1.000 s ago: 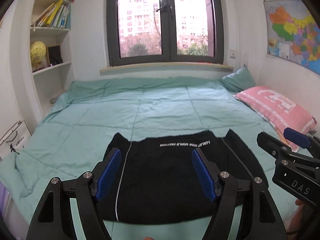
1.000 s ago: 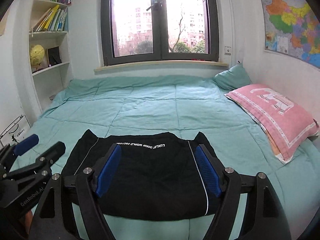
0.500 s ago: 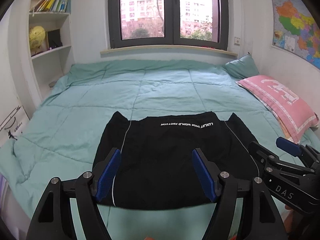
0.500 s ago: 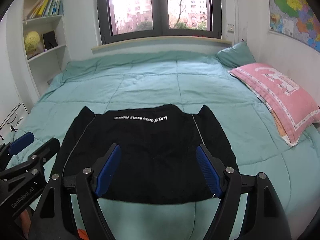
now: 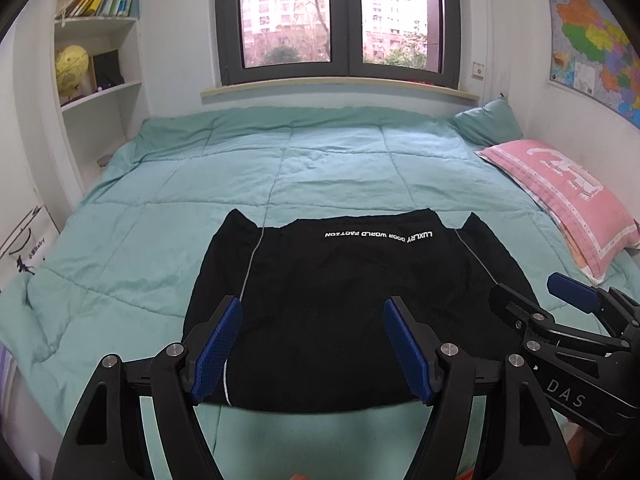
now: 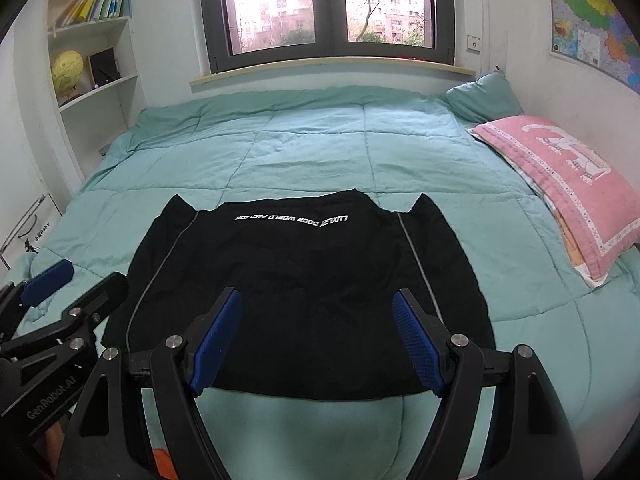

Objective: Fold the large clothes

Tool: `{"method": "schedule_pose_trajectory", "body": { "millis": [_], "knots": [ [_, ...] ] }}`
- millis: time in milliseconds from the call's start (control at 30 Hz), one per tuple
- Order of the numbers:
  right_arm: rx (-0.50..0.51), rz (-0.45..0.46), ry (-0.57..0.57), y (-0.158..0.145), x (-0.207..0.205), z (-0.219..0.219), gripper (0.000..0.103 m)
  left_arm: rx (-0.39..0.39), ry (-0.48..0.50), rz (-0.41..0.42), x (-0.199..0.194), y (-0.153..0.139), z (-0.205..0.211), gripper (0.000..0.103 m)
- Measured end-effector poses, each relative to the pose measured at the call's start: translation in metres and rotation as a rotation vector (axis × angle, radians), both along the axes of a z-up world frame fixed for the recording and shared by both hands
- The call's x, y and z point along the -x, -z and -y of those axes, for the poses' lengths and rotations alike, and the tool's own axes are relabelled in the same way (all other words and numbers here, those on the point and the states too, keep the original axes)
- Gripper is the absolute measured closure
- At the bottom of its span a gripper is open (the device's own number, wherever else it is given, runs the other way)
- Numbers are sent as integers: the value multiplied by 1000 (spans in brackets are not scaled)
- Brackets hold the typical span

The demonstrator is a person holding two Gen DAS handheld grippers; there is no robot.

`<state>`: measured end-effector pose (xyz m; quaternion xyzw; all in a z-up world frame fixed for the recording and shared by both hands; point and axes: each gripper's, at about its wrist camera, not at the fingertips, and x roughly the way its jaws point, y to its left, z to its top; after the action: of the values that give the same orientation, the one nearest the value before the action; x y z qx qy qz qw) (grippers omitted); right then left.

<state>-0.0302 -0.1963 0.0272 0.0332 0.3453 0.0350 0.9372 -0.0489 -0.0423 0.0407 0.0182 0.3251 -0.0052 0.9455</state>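
Observation:
A black garment (image 5: 352,300) with white lettering and thin grey side stripes lies flat on the teal bed quilt (image 5: 320,168); it also shows in the right wrist view (image 6: 304,288). My left gripper (image 5: 312,312) is open and empty, held above the garment's near edge. My right gripper (image 6: 316,308) is open and empty, also above the near edge. Each gripper shows in the other's view, the right one (image 5: 556,300) at the garment's right side and the left one (image 6: 76,284) at its left side.
A pink pillow (image 5: 568,196) and a teal pillow (image 5: 488,124) lie at the bed's right, against the wall with a map (image 5: 592,44). White shelves with books and a yellow globe (image 5: 72,64) stand on the left. A window (image 5: 340,16) is behind the bed.
Both grippers have pulled back and risen a little, so the garment sits farther away and more of it shows. Both stay open. The garment has not moved.

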Motion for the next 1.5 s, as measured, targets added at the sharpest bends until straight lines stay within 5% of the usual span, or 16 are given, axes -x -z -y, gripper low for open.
{"method": "schedule_pose_trajectory", "body": {
  "millis": [1500],
  "knots": [
    [31,-38,12,12,-8,-5,23,-18,-7,-42,-5,12,1,28]
  ]
}}
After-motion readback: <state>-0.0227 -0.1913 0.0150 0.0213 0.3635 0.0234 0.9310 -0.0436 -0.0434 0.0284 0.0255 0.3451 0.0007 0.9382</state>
